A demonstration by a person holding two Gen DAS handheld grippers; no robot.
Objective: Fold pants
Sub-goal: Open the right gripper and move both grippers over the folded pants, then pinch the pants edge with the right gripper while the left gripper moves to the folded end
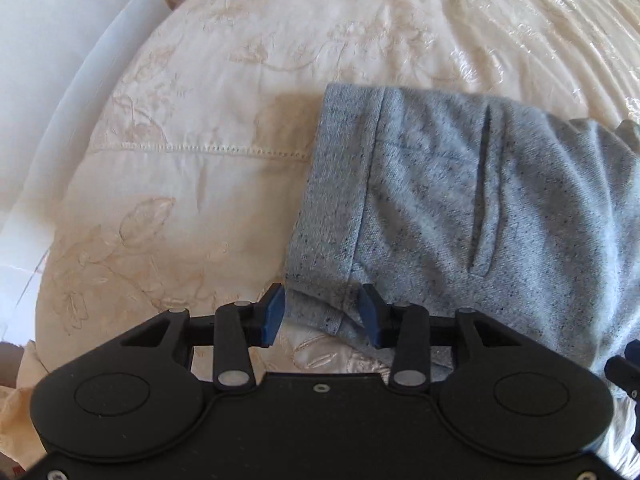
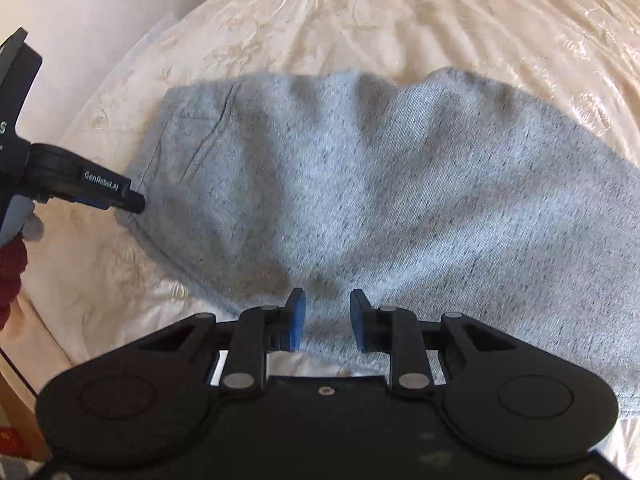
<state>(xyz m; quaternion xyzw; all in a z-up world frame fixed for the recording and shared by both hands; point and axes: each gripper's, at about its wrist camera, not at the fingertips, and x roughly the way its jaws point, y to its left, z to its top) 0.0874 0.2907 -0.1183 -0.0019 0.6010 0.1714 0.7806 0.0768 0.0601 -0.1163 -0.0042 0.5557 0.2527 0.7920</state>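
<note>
Across both views spreads a bed (image 1: 208, 92) under a cream embroidered cover, glossy and rippled toward the far right, with a stitched seam line running across it in the left wrist view. White wall (image 1: 44, 52) shows beyond its left edge.

On that cover lie the pants (image 2: 380, 184), grey speckled knit, spread flat with soft folds. Their hemmed edge (image 1: 336, 184) faces left in the left wrist view, with a seam running alongside it and a narrow slit pocket (image 1: 482, 196) further right. Seen from the right wrist, the cloth fills the middle and right of the frame, its far edge wavy against the cover.

Down at the near corner of the hemmed edge sits the left gripper (image 1: 322, 314), jaws about half apart. The corner of the cloth lies between the blue pads (image 1: 274, 314); the pads do not appear to press on it. From the right wrist view the same gripper (image 2: 134, 202) comes in from the left, its tip at the cloth's left edge, with a dark red sleeve (image 2: 10, 276) below it.

Over the near edge of the pants hangs the right gripper (image 2: 327, 316), jaws moderately apart, grey cloth showing in the gap, pads (image 2: 298, 318) clear of it.
</note>
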